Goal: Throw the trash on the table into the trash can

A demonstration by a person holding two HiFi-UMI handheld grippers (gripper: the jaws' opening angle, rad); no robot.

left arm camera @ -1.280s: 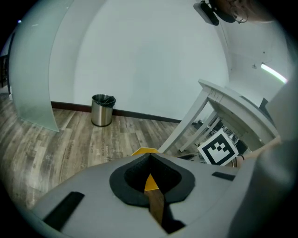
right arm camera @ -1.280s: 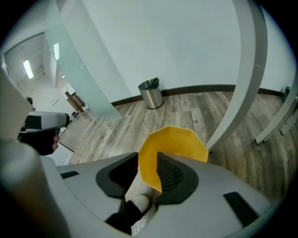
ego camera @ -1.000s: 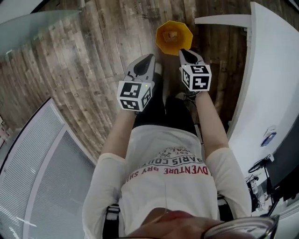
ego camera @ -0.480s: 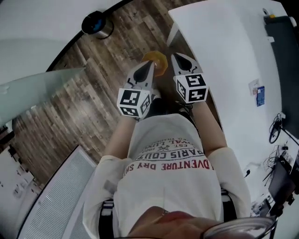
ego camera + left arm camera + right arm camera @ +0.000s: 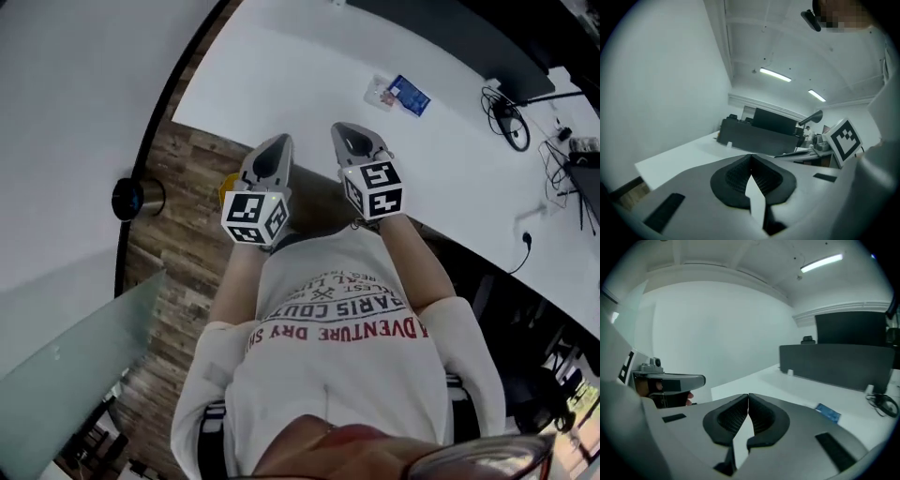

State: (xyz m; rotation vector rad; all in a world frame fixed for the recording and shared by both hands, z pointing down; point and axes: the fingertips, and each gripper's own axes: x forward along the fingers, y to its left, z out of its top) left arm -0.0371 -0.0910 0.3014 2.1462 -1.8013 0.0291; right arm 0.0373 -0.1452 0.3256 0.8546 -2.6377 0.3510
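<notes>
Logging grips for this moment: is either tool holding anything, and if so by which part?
Nothing is held. The left tool and the right tool each have their jaws closed together with nothing between them.

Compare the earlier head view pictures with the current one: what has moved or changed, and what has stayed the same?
The left gripper and right gripper swung away from above the orange trash can on the floor to the white table, and now point toward the blue packet. Nothing was taken hold of. Unchanged: both grippers shut and empty.
</notes>
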